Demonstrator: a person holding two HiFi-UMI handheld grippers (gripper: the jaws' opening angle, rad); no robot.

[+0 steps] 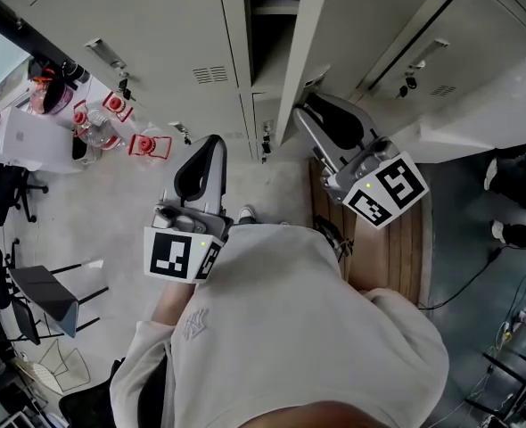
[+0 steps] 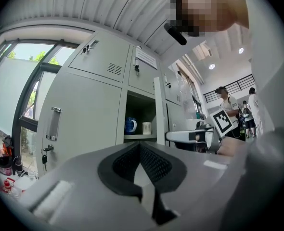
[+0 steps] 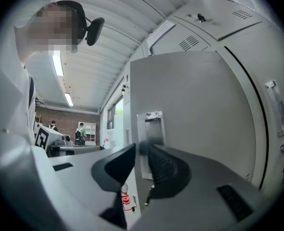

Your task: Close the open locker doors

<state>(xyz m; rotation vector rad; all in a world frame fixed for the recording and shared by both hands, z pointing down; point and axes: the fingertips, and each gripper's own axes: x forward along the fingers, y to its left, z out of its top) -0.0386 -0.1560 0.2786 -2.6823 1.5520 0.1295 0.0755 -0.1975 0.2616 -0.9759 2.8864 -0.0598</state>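
Observation:
A bank of pale grey lockers fills the top of the head view. One door stands swung out from a dark open compartment. My right gripper points at that door's outer face near its free edge. In the right gripper view its jaws stand slightly apart in front of the metal handle plate; whether they touch it I cannot tell. My left gripper hangs lower left, tips together, holding nothing. The left gripper faces the open shelf with a blue mug and a white cup.
Keys hang in the closed doors. Red-capped containers sit on the floor at the left, with a chair nearer me. A wooden platform lies under the right lockers. People stand in the background.

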